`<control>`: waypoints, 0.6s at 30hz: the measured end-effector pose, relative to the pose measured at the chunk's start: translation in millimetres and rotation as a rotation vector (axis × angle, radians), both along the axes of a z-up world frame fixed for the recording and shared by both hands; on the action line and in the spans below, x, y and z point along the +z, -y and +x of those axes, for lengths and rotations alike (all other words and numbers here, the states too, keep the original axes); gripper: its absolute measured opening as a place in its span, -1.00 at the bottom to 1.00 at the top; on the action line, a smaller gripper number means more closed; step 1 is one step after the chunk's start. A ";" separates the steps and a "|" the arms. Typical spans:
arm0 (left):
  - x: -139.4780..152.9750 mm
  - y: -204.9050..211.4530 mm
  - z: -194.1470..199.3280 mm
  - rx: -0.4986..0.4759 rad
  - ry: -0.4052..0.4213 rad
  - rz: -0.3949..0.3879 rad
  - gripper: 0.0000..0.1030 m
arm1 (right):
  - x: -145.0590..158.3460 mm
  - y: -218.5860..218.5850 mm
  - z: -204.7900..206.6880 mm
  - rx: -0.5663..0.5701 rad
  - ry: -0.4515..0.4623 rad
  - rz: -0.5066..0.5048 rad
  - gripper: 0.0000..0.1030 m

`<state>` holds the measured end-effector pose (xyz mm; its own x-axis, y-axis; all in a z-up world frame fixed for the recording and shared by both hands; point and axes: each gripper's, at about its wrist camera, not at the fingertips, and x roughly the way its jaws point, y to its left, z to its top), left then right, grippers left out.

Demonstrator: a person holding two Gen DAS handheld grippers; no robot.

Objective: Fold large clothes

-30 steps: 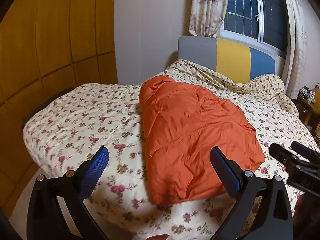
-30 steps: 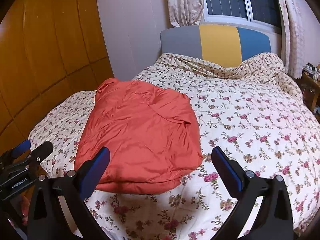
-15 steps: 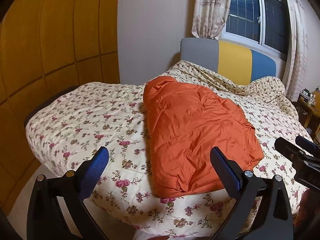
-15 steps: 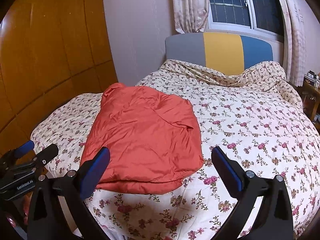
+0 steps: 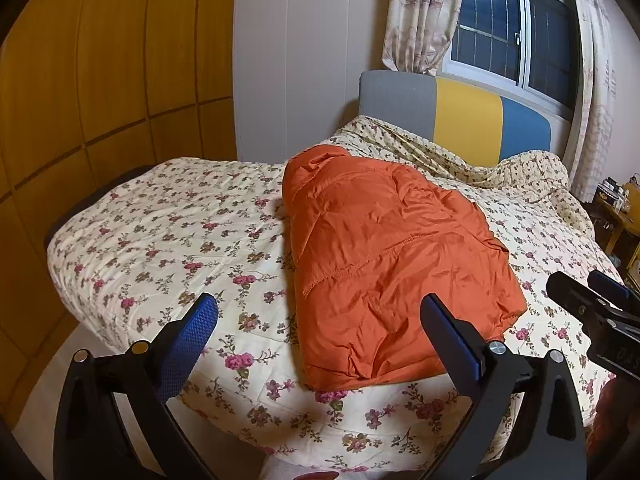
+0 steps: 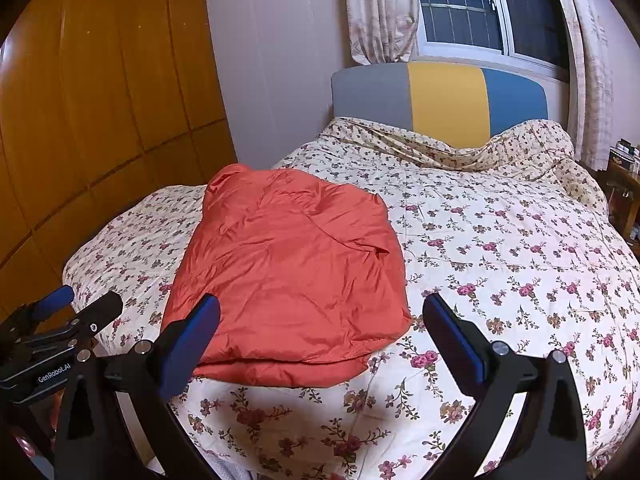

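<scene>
An orange padded garment (image 5: 384,264) lies folded into a thick rectangle on the flowered bedspread (image 5: 168,240), its near end close to the foot of the bed. The same orange garment (image 6: 292,272) fills the left middle of the right wrist view. My left gripper (image 5: 320,332) hangs open above the bed's near edge, nothing between its blue pads. My right gripper (image 6: 320,332) is open too, clear of the cloth, a little to the right of the garment's near end. Each gripper shows at the edge of the other's view.
The bed's flowered quilt (image 6: 500,264) spreads wide to the right of the garment. A grey, yellow and blue headboard (image 6: 440,100) stands at the back under a curtained window (image 6: 460,4). Wooden wardrobe doors (image 5: 80,92) line the left; a bedside table (image 5: 624,216) sits far right.
Both grippers have drawn back and up from the bed, so the garment looks farther away and more of the bed's foot edge shows. The garment has not moved.
</scene>
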<state>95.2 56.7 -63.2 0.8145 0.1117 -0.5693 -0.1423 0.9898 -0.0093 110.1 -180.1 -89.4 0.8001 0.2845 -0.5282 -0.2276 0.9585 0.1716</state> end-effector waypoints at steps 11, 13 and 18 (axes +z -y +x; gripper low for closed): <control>-2.7 1.6 1.3 0.001 -0.008 -0.002 0.94 | -3.6 3.8 0.6 -0.005 -0.015 0.017 0.96; -3.5 2.1 1.3 0.001 -0.011 -0.003 0.94 | -4.2 3.6 1.2 -0.003 -0.019 0.017 0.96; -5.3 2.6 2.1 0.004 -0.018 -0.004 0.94 | -4.8 4.6 2.0 -0.001 -0.018 0.016 0.96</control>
<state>97.3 54.0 -68.5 0.8040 0.1120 -0.5840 -0.1460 0.9892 -0.0112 112.1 -184.7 -94.2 0.7905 0.2926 -0.5381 -0.2235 0.9557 0.1913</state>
